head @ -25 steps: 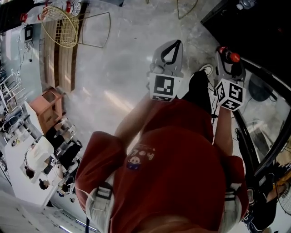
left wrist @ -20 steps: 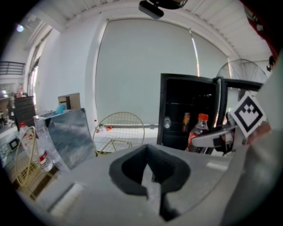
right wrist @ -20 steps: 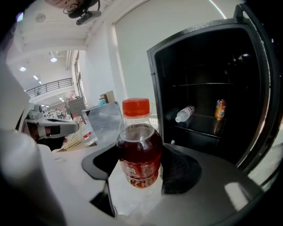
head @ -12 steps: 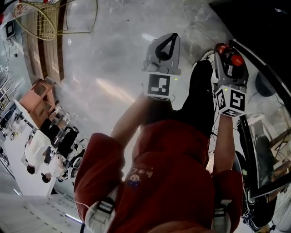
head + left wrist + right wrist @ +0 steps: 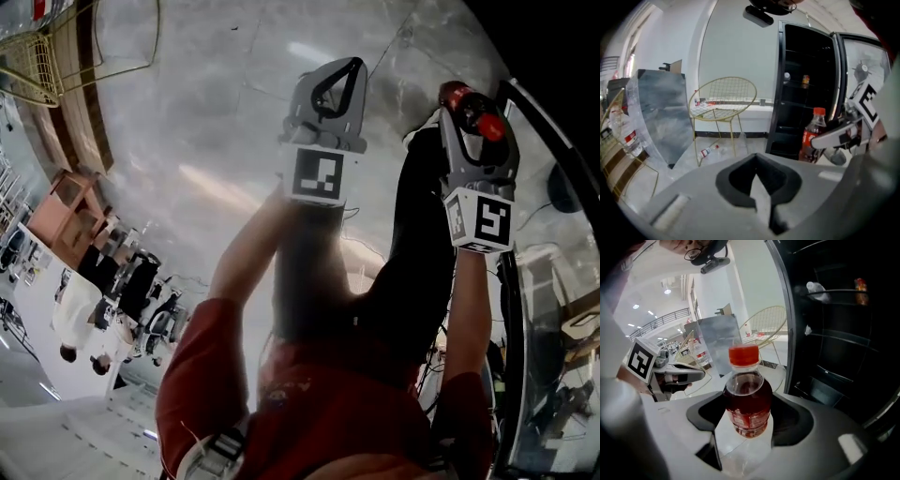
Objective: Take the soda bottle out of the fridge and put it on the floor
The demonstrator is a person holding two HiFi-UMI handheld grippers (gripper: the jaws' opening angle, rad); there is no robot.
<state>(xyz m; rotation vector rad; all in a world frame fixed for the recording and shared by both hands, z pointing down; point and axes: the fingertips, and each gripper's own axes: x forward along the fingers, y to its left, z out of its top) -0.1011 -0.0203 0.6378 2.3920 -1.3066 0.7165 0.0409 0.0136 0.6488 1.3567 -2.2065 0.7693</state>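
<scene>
- Right tongs (image 5: 749, 425), lower centre of the right gripper view: clamped on the soda bottle (image 5: 747, 399) at its label, so it rides upright, cap up.
- Soda bottle: outside the open fridge (image 5: 843, 333) at frame right, apparently not yet on the floor (image 5: 216, 122).
- Left tongs (image 5: 758, 185): closed, empty, evidently unneeded here.

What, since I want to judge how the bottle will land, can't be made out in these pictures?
- The bottle base: right gripper view, hidden behind the right gripper and its own body; head view shows only the red top.
- The floor right under the bottle: head view, covered by that gripper and the bottle itself.
- Two small things on the fridge shelves: right gripper view, too small and dark to name.
</scene>
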